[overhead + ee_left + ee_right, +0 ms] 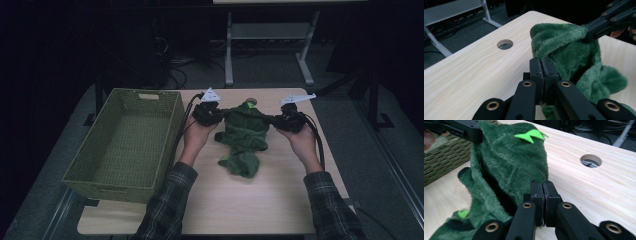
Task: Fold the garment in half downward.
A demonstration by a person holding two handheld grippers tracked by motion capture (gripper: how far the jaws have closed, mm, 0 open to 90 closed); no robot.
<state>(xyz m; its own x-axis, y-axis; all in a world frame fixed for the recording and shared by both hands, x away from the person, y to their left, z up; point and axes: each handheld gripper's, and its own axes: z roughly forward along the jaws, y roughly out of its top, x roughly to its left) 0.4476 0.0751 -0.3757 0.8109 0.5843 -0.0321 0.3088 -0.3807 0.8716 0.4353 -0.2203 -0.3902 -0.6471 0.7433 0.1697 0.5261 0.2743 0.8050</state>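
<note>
A dark green fuzzy garment [244, 135] with bright green spikes [531, 135] hangs over the wooden table [215, 200], its lower end still resting on the top. My left gripper [226, 113] is shut on the garment's left upper edge [554, 50]. At the right upper edge my right gripper [270, 119] is shut on the fabric [511, 165]. In each gripper view the jaws stand pressed together with plush pinched between them, and the other gripper's black fingers [609, 20] grip the far corner.
A large woven green basket [125, 142] stands on the table's left part, close to my left forearm. A round cable hole [505, 44] lies in the tabletop behind the garment. A metal-framed stand [270, 45] is on the floor beyond the table.
</note>
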